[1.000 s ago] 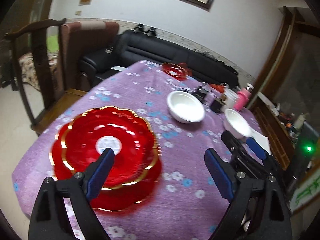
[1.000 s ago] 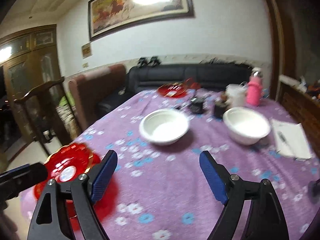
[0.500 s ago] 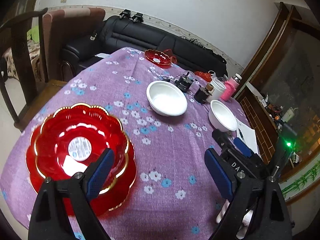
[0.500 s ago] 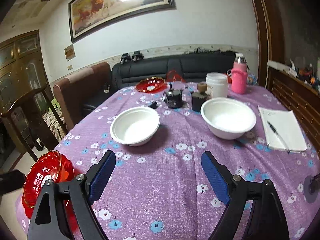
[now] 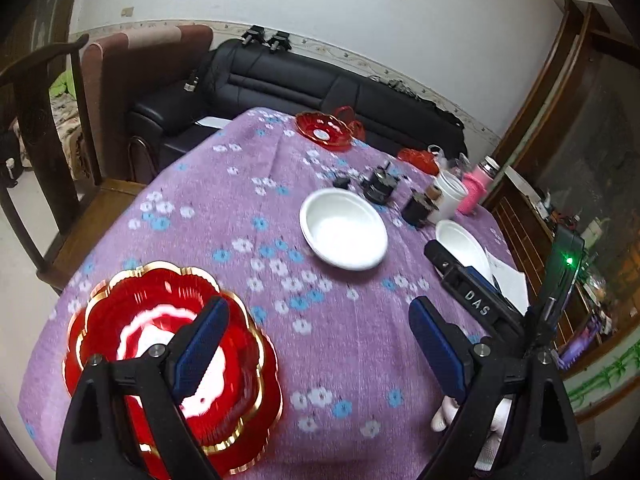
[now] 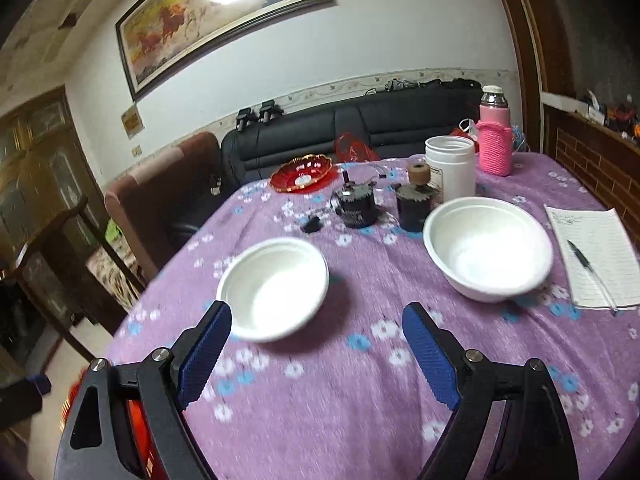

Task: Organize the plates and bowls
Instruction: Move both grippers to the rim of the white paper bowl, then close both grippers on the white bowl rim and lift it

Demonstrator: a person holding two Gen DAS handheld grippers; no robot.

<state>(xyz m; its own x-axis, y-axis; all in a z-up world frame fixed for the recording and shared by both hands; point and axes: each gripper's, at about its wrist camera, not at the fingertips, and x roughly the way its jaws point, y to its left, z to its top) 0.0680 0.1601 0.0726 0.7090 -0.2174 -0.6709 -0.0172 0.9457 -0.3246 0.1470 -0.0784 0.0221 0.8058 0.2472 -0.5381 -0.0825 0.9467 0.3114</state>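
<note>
Hovering above a purple flowered tablecloth [image 5: 348, 344], both handheld grippers are spread wide and carry nothing as the sorting of plates and bowls appears to be in its early stages. The left gripper [image 5: 316, 344] hangs over the near corner of the table, its left blue pad above a stack of red scalloped plates [image 5: 120, 320] with gold rims, a position that suggests those plates have been gathered there as one pile. The right gripper [image 6: 316, 348] faces the near white bowl [image 6: 276, 288], which sits just ahead of its left pad, while a second white bowl [image 6: 488, 248] stands apart to the right; the two look matched and would likely nest, which may be why this gripper is aimed at them. One more red plate [image 6: 301, 173] remains at the far edge of the table, well away from the stack. Between the bowls and that plate sit two dark cylindrical devices [image 6: 356, 208], a small black object, a white jar [image 6: 450, 168] and a pink-sleeved flask [image 6: 496, 144], clutter that could obstruct a reach toward the far plate. A lined notepad with a pen [image 6: 596, 256] lies just beside the right-hand bowl. A black sofa [image 5: 304, 88] and a wooden chair [image 5: 44, 128] stand beyond the table. The near bowl's rim is blurred, so fine detail is unclear.
</note>
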